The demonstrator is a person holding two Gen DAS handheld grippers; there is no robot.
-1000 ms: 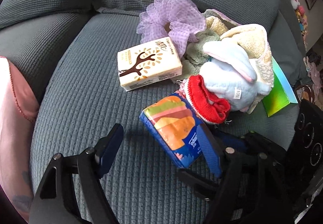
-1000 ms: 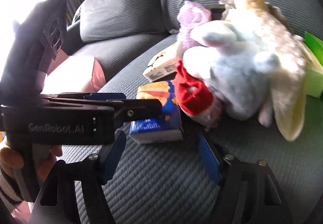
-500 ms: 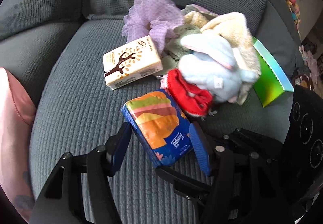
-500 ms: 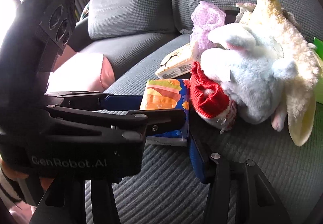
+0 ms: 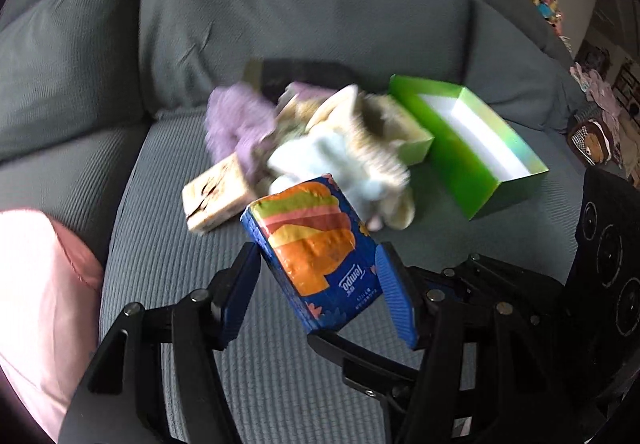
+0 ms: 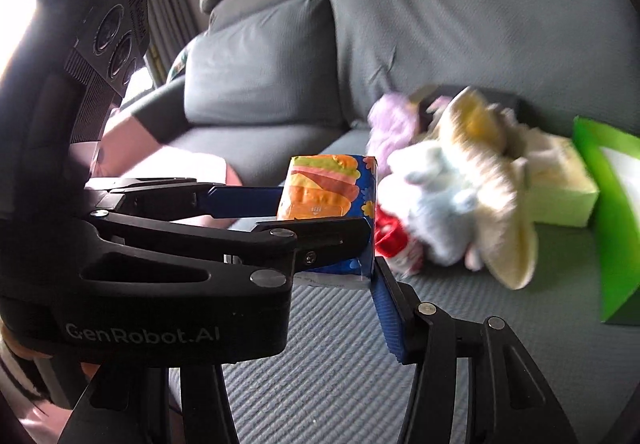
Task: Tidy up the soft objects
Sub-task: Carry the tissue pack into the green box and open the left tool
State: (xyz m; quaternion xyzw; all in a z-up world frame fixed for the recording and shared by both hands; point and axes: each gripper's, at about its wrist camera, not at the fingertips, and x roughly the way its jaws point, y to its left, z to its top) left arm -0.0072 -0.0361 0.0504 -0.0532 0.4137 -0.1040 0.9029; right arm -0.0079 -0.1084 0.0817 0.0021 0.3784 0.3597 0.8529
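The left hand-held gripper [image 5: 318, 288] is matte black, with angular linkage arms joined by round silver screws. Its two fingers carry ribbed blue pads [image 5: 394, 298]. Seen from the right wrist view, its body [image 6: 160, 256] bears the pale lettering "GenRobot.AI" and a black head with round lens rings at its top. The right hand-held gripper [image 6: 384, 308] has the same black arms, silver screws and a ribbed blue pad. Skin and a striped sleeve show below the lettering.

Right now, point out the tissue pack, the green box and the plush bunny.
tissue pack [image 5: 316, 248], left wrist view, orange front panel.
green box [image 5: 472, 135], left wrist view, white inner floor.
plush bunny [image 6: 444, 199], right wrist view, pale blue body.
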